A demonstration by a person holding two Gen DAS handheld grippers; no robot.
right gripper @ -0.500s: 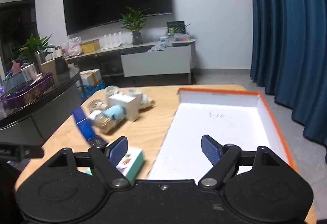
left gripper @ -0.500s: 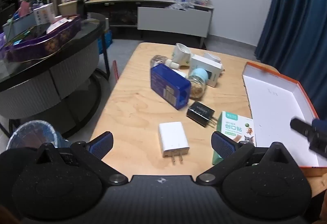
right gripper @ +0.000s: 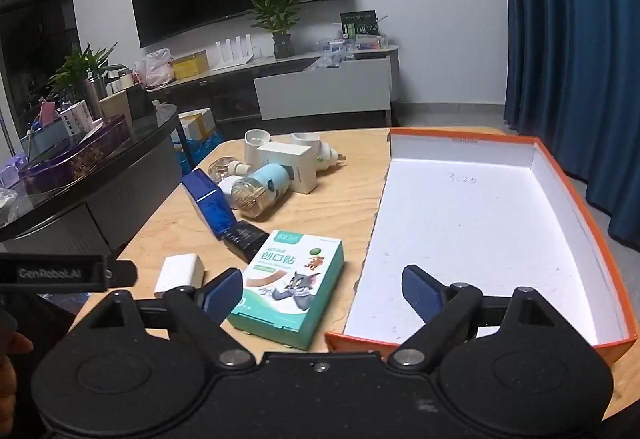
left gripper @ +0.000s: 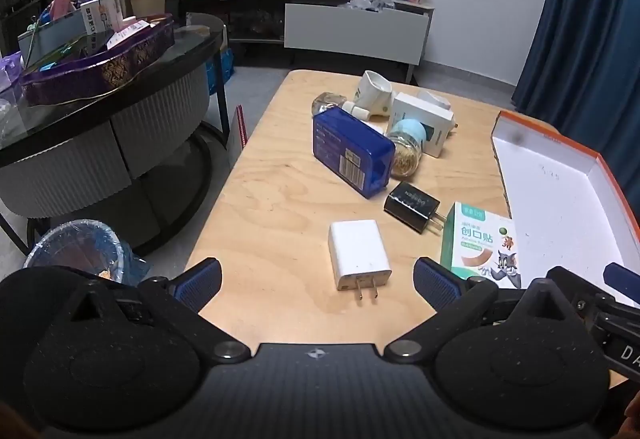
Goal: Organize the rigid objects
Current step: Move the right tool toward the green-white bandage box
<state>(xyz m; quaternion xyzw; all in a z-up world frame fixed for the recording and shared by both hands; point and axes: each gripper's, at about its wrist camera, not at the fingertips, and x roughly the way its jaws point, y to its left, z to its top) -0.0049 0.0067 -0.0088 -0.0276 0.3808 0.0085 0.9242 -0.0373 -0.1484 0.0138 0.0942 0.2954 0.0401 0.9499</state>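
The left wrist view looks down on a wooden table [left gripper: 280, 199], with the left gripper [left gripper: 318, 277] spread wide and nothing between its blue pads; a white charger [left gripper: 358, 253] lies on the wood just ahead of the gap, prongs toward the camera. Beyond it a black charger [left gripper: 412, 205] rests beside a green and white box [left gripper: 482, 243] printed with the characters 创口贴 and a cartoon cat and mouse. Farther back a blue box [left gripper: 350, 151] with a barcode label leans against a jar of toothpicks [left gripper: 406, 149] with a pale blue cap, and behind these sit a white box [left gripper: 424, 119] and a white plug-in device [left gripper: 372, 93]. An orange-edged tray [left gripper: 560, 191] with a white floor, carrying small handwriting too faint to read here, lies at the right, and part of the right gripper [left gripper: 620, 283] shows at the lower right edge. The right wrist view has the right gripper [right gripper: 322, 293] likewise wide open and holding nothing, its left pad near the green and white box [right gripper: 290, 281] and its right pad over the near end of the orange-edged tray [right gripper: 472, 239], where the handwriting looks like "3.25". At the left edge, the left gripper [right gripper: 60, 273] carries a label reading "GenRobot.AI", with the white charger [right gripper: 180, 273] just beyond it.
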